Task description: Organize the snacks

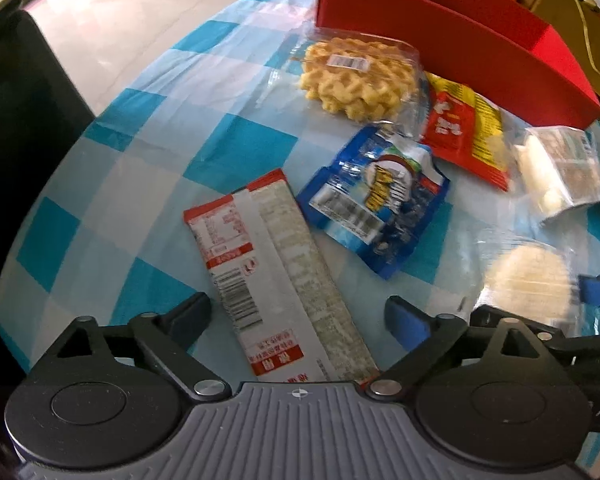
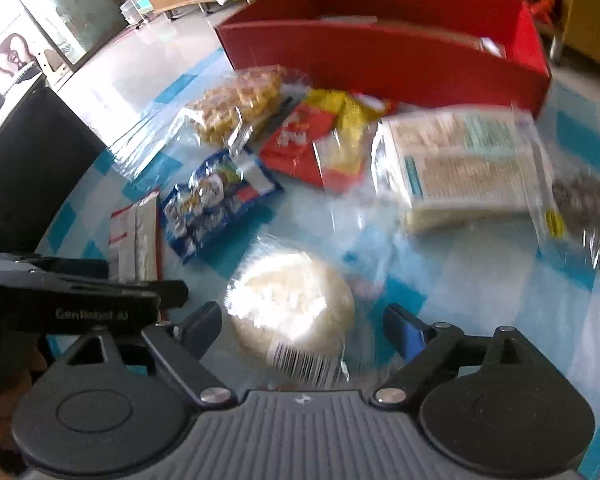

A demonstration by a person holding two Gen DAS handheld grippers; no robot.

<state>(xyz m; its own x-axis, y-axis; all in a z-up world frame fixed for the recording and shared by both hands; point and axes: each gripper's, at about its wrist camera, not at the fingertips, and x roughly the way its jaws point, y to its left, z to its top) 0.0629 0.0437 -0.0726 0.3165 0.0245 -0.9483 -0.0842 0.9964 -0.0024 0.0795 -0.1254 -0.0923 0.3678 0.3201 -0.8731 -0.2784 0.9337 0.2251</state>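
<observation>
The red box (image 2: 380,60) sits at the back of the table — what is inside is hidden. The left gripper (image 1: 296,320) is wide open over a long white packet (image 1: 276,272), not squeezing it. The right gripper (image 2: 300,328) is wide open around a round white bun (image 2: 292,304) — not gripping it.

The left gripper's (image 2: 80,300) black arm, near left in the right wrist view, bears pale lettering, roughly "GenRobot AI"; the snack packets' print is unreadable.
</observation>
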